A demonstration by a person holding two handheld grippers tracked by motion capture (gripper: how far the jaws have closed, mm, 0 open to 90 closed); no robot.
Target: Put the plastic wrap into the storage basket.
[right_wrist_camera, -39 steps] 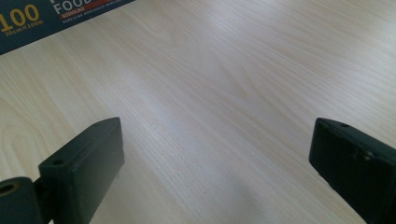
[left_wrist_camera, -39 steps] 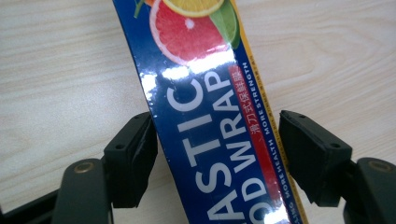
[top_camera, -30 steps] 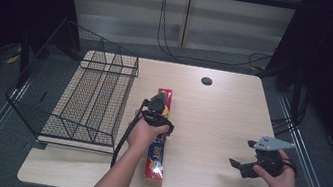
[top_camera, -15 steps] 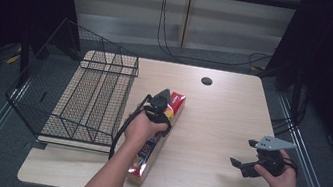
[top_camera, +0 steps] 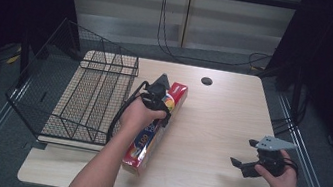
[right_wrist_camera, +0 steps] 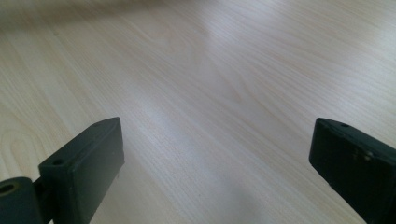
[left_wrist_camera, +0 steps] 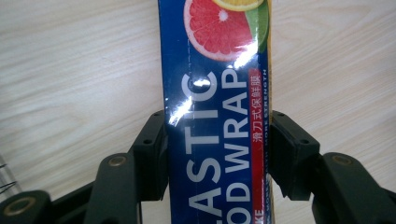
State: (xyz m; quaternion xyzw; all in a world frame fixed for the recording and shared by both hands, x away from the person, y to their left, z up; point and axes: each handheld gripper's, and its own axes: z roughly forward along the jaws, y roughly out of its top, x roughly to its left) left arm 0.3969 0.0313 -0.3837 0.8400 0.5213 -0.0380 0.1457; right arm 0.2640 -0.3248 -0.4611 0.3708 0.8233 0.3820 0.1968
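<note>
Plastic wrap box point(left_wrist_camera: 217, 116) sits clamped between left tongs point(left_wrist_camera: 217, 149).

Wire rack point(top_camera: 86, 93) on table point(top_camera: 219, 132) left side; wrap box point(top_camera: 156, 127) just right of rack

On the pale wooden table point(top_camera: 219, 132) a long red-and-blue cardboard wrap box point(top_camera: 156, 127) lies slantwise — clamped by the left gripper point(top_camera: 158, 91) — with the black wire rack point(top_camera: 88, 96) at nine o'clock and the right gripper point(top_camera: 250, 160) at four.
</note>
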